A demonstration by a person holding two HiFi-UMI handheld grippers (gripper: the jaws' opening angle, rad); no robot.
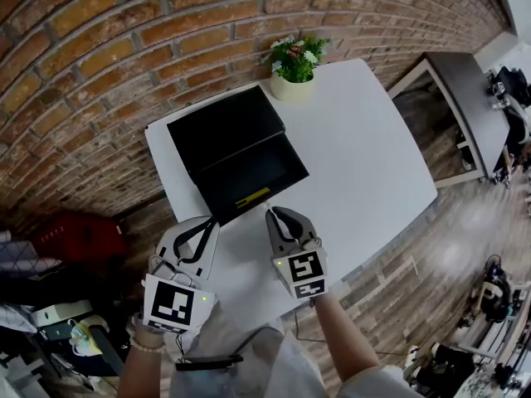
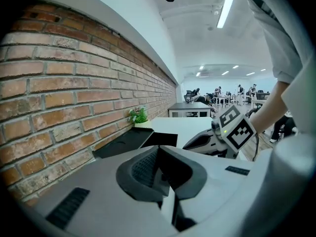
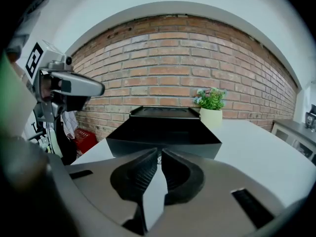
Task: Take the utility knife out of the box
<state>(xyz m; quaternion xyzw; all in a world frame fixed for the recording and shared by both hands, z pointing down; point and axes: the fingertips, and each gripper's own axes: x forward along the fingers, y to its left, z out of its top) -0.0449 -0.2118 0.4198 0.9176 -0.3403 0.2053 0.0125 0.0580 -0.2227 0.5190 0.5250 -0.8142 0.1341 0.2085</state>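
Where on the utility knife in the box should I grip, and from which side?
Likely the middle of the utility knife, jaws across its narrow width, coming down from above. It lies flat in the box, close along the near wall, which blocks a level approach.

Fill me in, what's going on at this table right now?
A person stands at the white table with a gripper in each hand. The black box is open, with its lid behind it. The yellow utility knife lies inside, near the front wall. The left gripper and the right gripper hover by the box's near side, and the fingers of both are shut on nothing. The knife has not been picked up yet.
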